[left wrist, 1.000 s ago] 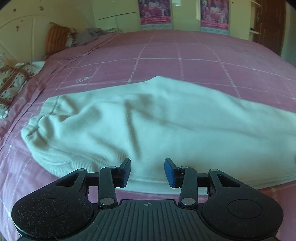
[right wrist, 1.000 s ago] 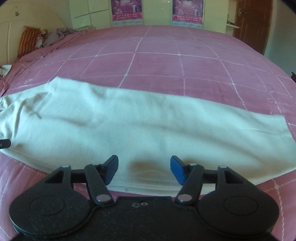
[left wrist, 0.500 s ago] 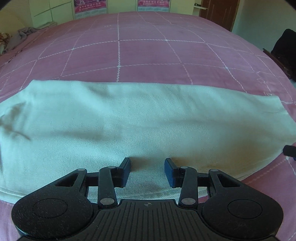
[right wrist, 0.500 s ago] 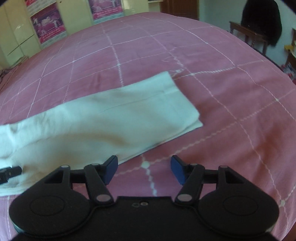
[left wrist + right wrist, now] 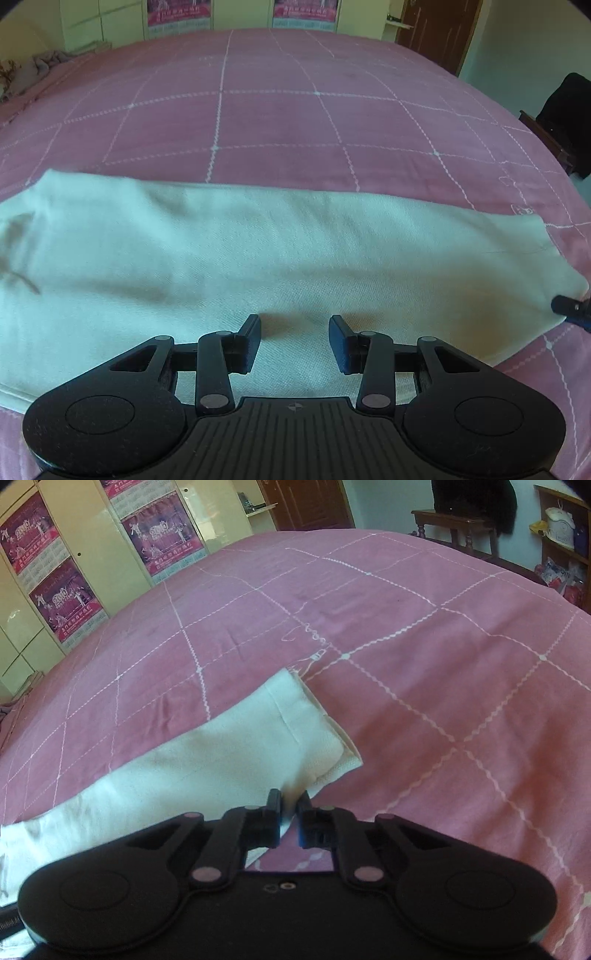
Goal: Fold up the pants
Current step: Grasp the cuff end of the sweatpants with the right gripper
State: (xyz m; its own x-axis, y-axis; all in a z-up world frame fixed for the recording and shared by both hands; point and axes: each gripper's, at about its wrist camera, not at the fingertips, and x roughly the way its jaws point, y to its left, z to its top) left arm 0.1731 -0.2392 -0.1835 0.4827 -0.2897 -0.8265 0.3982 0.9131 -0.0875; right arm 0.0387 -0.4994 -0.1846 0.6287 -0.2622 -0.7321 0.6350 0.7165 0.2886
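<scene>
Here the white pants [image 5: 280,258] lie flat and long across a pink bedspread [image 5: 277,118] with thin white lines in squares. The left gripper [image 5: 294,339] is over the near edge of the pants, about the middle of the leg, and its jaws are wide apart with nothing between them. The right gripper [image 5: 290,812] is at the leg end of the pants [image 5: 221,760]. Its jaws are almost together and they pinch the near corner of the white cloth by the hem. Far back, yellow cupboards [image 5: 92,535] have pink posters [image 5: 162,535] on them.
</scene>
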